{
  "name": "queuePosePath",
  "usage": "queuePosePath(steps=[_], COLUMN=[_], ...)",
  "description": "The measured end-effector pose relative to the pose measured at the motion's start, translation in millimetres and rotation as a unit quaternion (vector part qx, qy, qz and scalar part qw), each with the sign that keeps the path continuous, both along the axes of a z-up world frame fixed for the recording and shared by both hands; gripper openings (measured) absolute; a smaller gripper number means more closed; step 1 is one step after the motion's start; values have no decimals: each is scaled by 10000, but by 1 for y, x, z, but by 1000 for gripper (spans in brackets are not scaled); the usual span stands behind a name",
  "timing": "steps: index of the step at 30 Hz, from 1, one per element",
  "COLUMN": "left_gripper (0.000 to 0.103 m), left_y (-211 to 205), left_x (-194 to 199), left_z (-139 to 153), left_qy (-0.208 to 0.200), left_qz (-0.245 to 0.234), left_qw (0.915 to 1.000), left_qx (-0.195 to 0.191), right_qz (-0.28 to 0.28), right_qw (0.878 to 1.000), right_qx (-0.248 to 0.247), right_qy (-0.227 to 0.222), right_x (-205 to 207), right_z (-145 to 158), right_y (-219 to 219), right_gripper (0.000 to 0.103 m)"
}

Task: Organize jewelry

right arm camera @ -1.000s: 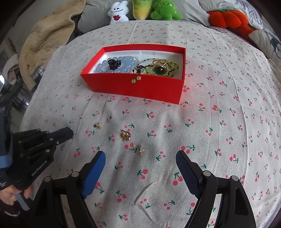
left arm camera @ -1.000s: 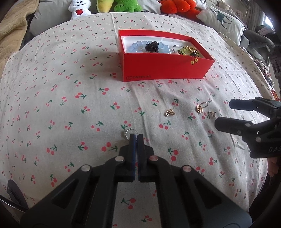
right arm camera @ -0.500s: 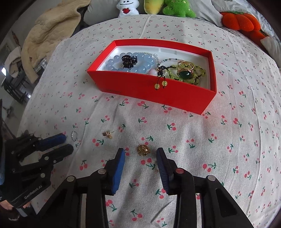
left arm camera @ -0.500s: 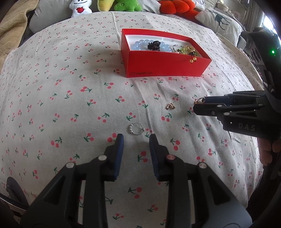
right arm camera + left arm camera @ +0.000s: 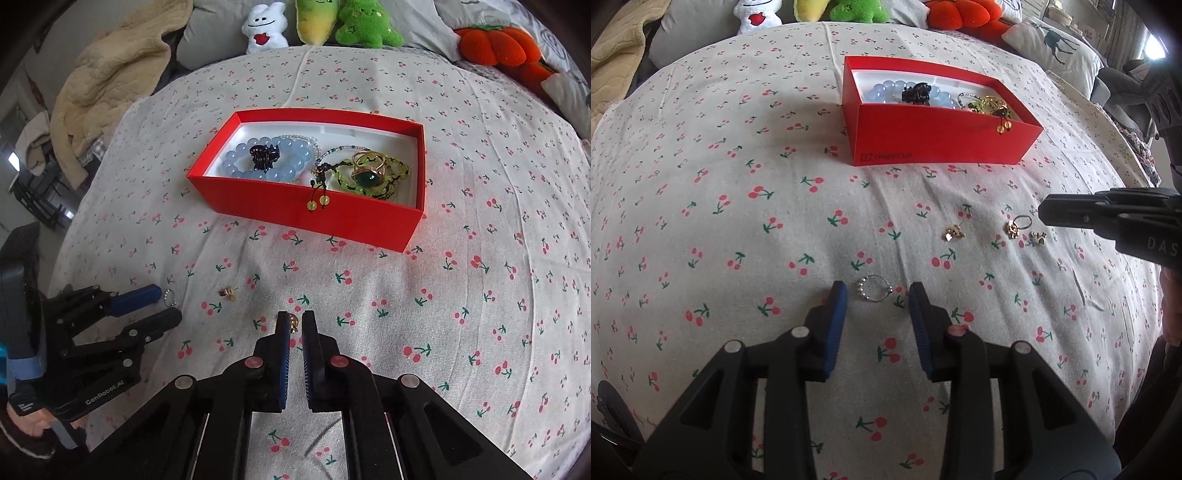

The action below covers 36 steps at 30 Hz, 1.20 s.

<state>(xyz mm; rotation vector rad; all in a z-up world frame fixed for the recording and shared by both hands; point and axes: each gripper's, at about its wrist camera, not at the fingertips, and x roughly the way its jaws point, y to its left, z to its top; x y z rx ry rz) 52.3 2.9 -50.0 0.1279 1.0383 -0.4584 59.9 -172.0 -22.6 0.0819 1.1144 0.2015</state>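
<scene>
Left gripper (image 5: 875, 299) released: jaws now open around beaded ring (image 5: 873, 289), left lying on bed. Right gripper (image 5: 294, 320) newly clamped on gold earring (image 5: 293, 322), near red box (image 5: 317, 216); lift expected.

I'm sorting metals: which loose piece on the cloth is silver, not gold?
The beaded ring between the fingers of the open left tongs; the other loose pieces are gold.

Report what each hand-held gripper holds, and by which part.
Left hand-held gripper: nothing; the silver ring lies between its open fingers. Right hand-held gripper: fingertips pinch a gold earring; part unclear.
</scene>
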Motion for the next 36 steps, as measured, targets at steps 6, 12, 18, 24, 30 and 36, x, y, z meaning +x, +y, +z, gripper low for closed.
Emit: queuePosePath(steps=[6, 12, 18, 24, 30, 36], left_gripper=[30, 21, 2, 2, 44, 43], left_y=[0, -3, -5, -2, 0, -4], left_x=[1, 0, 0, 0, -11, -4], left_z=[-2, -2, 2, 3, 7, 0], left_qy=[-78, -119, -144, -20, -146, -178], left_qz=[-67, -116, -102, -83, -108, -92], left_qw=[9999, 9998, 9998, 10000, 9997, 9995], left_qx=[-20, 56, 51, 32, 136, 260], right_qz=[-48, -50, -95, -85, 67, 229], right_qw=[9998, 9995, 9991, 9988, 9998, 9996], right_qx=[184, 284, 399, 475, 166, -169], right_qy=[-84, -141, -122, -128, -133, 33], right_x=[-6, -8, -7, -6, -4, -2], right_z=[12, 19, 21, 22, 14, 0], right_y=[-6, -9, -15, -17, -7, 2], right_gripper=[6, 6, 6, 7, 15, 15])
